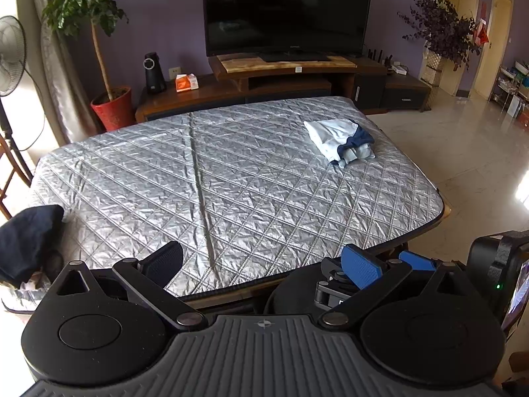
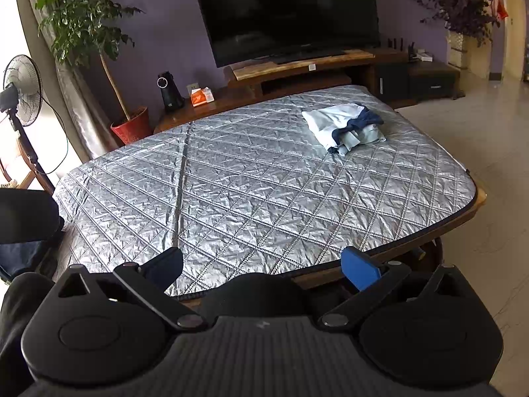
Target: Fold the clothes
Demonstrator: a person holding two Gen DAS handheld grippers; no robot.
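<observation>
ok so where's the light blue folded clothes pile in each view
Left wrist view: the light blue folded clothes pile lies right of centre in the upper half, near the far right corner of the quilted silver table cover.
Right wrist view: the pile again sits upper right of centre, near the same far right corner of the cover.
Shared landmark: the black TV stands behind the table, above and left of the pile in both views.

Both my wrist views sit high at the near edge of the quilted table (image 1: 231, 172), facing the television (image 2: 284, 10); they share the whole tabletop, set back.
</observation>
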